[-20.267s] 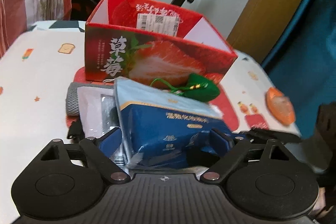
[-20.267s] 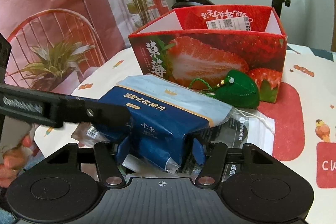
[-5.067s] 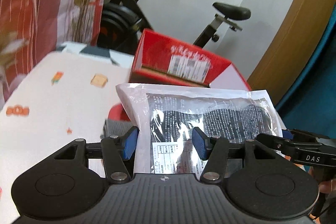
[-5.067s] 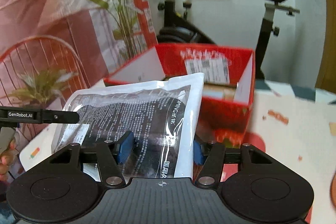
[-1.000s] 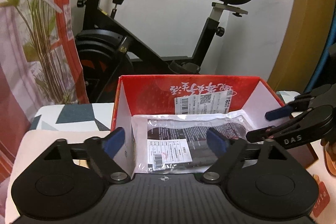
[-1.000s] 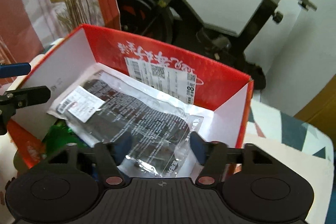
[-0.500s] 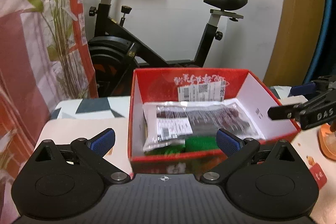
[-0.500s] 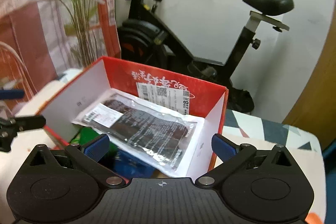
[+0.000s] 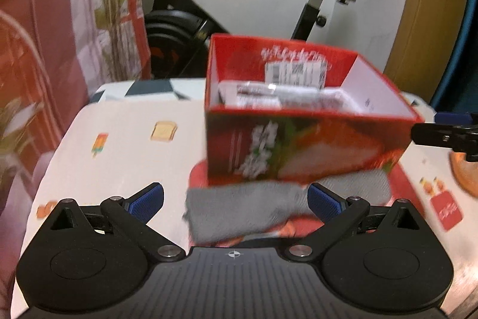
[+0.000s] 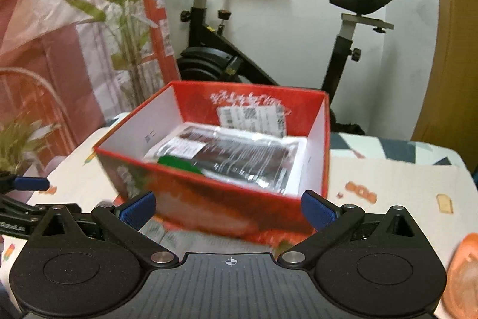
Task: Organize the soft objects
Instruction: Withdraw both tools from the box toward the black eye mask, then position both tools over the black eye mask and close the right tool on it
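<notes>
Grey cloth [image 9: 263, 208] left-view only; green item [image 10: 179, 163] right-view.

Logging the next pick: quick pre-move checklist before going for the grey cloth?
1. Left hand-held gripper open, empty: ok.
2. Right hand-held gripper open, empty: ok.
3. Grey cloth on the table, in front of the box, between the left fingers: ok.
4. Cloth free of the box: cannot tell, its far edge meets the box base and the frame is blurred.
5. Clear packet and green item inside the box: ok.
6. Room left in the box for the cloth: cannot tell.
</notes>
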A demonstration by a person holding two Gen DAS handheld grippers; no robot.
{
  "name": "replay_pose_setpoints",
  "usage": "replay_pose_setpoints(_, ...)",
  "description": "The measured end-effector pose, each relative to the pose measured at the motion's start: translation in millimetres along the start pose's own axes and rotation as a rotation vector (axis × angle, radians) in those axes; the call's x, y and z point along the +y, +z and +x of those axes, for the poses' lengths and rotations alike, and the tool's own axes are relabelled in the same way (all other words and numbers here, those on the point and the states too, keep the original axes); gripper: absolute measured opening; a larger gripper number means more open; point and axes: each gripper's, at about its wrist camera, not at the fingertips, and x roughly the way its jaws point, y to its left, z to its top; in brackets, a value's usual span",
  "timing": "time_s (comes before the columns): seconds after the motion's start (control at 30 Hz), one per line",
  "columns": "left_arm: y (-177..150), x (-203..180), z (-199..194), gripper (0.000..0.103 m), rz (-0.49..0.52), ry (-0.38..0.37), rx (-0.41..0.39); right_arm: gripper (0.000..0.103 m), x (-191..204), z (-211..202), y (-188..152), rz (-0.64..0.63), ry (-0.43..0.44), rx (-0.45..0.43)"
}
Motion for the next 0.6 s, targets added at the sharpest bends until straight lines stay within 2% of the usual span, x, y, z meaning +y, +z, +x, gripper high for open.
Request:
replay_pose_setpoints(0.13,-17,1,4,0.103,-0.011,0.021,0.029,0.103,8,3,-25,-0.010,0.023,0.035)
replay_pose_setpoints(0.37,-45,9,17,0.103,-0.120,-0.025,0.103,0.103,12,23,-73,0.042,0.015,0.155)
replay_pose_setpoints(0.6,-58,8,30,0.103,-0.122,0.004,0.148,0.103,17,41,-97,0.044,0.014,0.247)
